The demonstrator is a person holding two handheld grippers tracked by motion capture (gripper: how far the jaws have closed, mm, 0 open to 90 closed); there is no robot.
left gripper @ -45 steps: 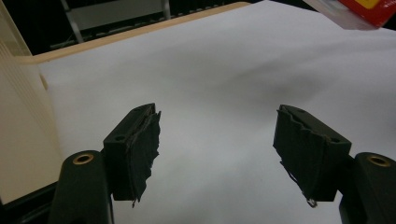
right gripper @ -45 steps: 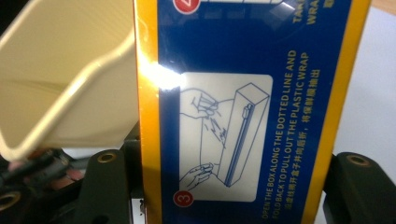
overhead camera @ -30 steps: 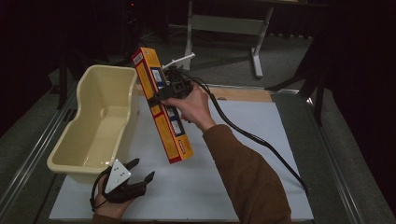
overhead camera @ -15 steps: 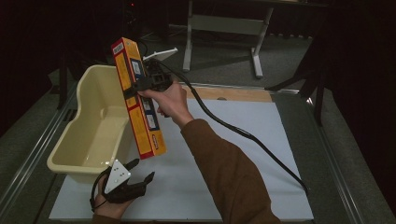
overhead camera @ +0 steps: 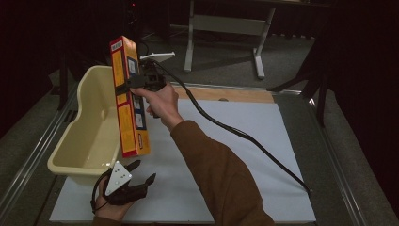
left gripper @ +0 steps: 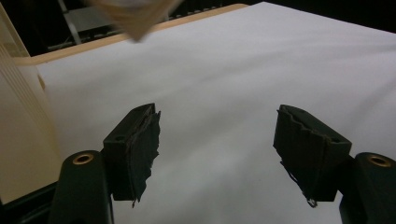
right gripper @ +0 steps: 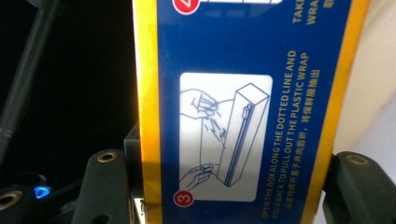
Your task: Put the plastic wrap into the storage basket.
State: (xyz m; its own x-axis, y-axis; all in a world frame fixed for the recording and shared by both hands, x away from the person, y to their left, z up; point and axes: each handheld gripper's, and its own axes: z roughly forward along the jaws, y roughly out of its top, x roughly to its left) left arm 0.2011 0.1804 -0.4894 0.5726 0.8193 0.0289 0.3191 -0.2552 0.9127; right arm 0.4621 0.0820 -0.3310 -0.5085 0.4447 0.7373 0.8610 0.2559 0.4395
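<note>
A long yellow and blue plastic-wrap box [overhead camera: 128, 99] hangs nearly upright in the air, its lower end over the right rim of the cream tub [overhead camera: 89, 136]. My right gripper [overhead camera: 134, 84] is shut on the box's middle. In the right gripper view the box's blue face with printed instructions [right gripper: 243, 112] sits between the two jaws. My left gripper [overhead camera: 141, 173] rests low on the white mat near the front edge, just in front of the tub, jaws wide apart. In the left gripper view the left gripper [left gripper: 217, 144] has bare mat between its fingers.
The white mat [overhead camera: 263, 155] covers the table, with a wooden strip [overhead camera: 226, 94] along its far edge. A black cable [overhead camera: 235, 132] trails from the right gripper across the mat to the right. Metal table legs [overhead camera: 226, 28] stand on the floor beyond.
My right gripper has carried the box up and to the left, from over the mat to the tub's right rim, and turned it nearly upright. The left gripper has stayed put.
</note>
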